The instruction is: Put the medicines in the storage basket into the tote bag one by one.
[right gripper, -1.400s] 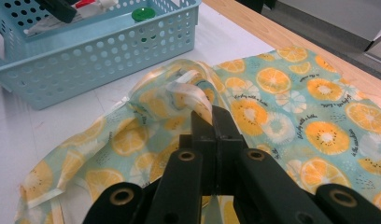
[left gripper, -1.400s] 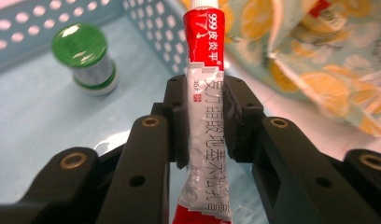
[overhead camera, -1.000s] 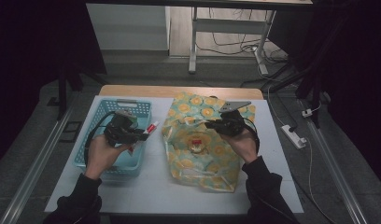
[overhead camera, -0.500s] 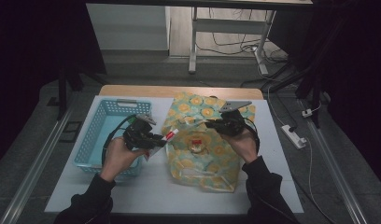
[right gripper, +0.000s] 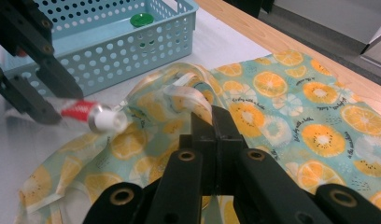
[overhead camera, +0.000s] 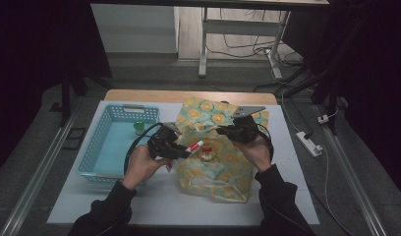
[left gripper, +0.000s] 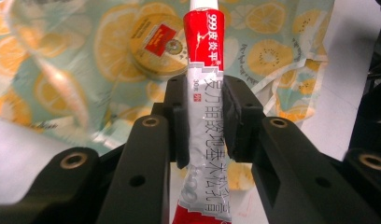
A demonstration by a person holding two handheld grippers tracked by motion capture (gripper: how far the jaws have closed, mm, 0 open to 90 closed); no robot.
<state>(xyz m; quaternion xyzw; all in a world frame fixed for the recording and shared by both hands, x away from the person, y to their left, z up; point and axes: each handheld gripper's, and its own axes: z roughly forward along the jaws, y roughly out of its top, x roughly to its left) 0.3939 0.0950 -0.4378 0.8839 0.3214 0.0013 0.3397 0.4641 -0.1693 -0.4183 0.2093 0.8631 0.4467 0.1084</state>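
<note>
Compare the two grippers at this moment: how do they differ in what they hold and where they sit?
The left gripper clamps a red-and-silver ointment tube between its pads; the right gripper is pinched shut on the fruit-print bag fabric, its jaws nearly meeting. The left gripper sits at the bag's edge nearest the blue basket, tube cap pointing toward the bag; the right sits at the bag's far side, holding its fabric up. Both are black two-jaw tools, each in a hand.

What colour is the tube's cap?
White, on the red and silver tube; clearest in the right gripper view.
</note>
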